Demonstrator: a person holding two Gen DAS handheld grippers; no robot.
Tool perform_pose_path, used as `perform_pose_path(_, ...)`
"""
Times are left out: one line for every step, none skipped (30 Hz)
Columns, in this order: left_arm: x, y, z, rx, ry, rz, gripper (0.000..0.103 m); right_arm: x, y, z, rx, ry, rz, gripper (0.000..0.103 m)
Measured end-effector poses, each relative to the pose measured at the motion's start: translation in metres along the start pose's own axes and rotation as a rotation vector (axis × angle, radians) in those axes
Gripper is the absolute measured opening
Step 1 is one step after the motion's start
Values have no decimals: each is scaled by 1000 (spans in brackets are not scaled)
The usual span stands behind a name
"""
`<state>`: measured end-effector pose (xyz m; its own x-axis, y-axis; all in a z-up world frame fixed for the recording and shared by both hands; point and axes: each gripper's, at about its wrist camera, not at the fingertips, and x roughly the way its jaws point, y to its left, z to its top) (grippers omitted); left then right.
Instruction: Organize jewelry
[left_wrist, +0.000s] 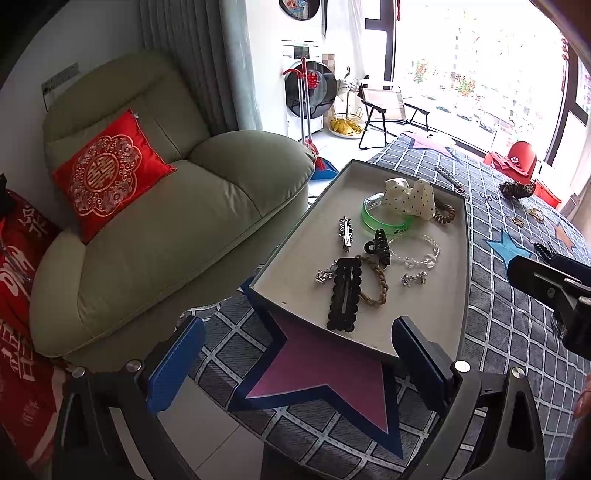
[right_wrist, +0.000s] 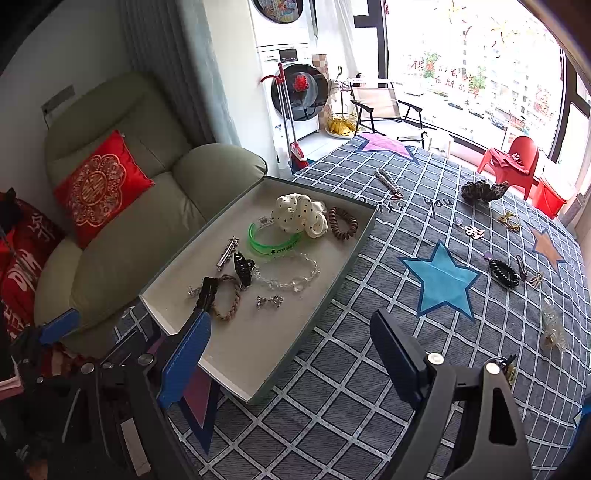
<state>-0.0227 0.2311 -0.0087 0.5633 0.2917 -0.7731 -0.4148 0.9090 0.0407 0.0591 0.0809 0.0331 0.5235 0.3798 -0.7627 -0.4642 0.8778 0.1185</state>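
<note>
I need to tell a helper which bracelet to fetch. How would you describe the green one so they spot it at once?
On the star-print quilt lies a shallow grey tray. Near its far end, half under the dotted white scrunchie, lies the green bangle. It is the only see-through neon-green ring there; the bracelet next to it is clear beads.

Both cameras are looking down and forward from close above the bed (right_wrist: 369, 369), both seeing the tray (left_wrist: 295, 254) and sofa (left_wrist: 166, 206).

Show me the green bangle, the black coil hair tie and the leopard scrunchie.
green bangle (right_wrist: 272, 246): right wrist view, front band.
black coil hair tie (right_wrist: 504, 272): right wrist view, coil.
leopard scrunchie (right_wrist: 484, 192): right wrist view, middle.
</note>
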Motion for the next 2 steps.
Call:
perform_pose_path(0,0,0,0,1,-1,102,0,0,0,-1,0,0,90)
perform_pose_path(0,0,0,-2,2,0,102,0,0,0,-2,0,-1,90)
